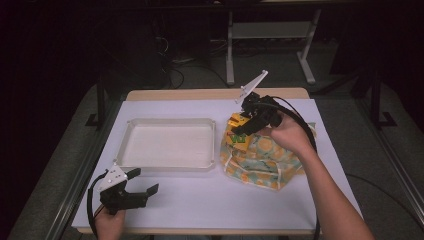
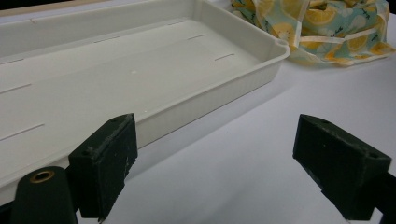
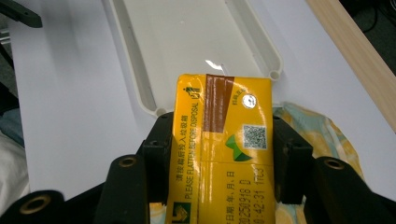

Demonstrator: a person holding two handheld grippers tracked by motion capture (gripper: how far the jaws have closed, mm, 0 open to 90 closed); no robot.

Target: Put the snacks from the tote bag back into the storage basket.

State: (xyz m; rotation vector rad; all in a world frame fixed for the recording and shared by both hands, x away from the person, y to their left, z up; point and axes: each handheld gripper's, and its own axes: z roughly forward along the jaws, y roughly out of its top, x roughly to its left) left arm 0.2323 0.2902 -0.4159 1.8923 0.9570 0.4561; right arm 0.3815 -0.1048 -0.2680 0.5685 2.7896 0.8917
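Note:
My right gripper (image 1: 241, 125) is shut on a yellow drink carton (image 3: 223, 140), its jaws pressing the carton's two sides. It holds the carton just above a lemon-print cloth bag (image 1: 260, 155) at the table's right, and the top of the carton (image 1: 237, 121) shows past the jaws. The bag's edge (image 3: 317, 130) lies under the carton. A white tray (image 1: 170, 145) sits empty left of the bag. My left gripper (image 1: 142, 181) rests open near the front left of the table, nothing between its jaws, facing the tray's near wall (image 2: 210, 93).
A white sheet (image 1: 210, 200) covers the table, with a wooden edge (image 1: 200, 94) at the back. The bag (image 2: 322, 28) lies right beside the tray's corner. Dark floor and desk legs (image 1: 230, 50) lie beyond the table.

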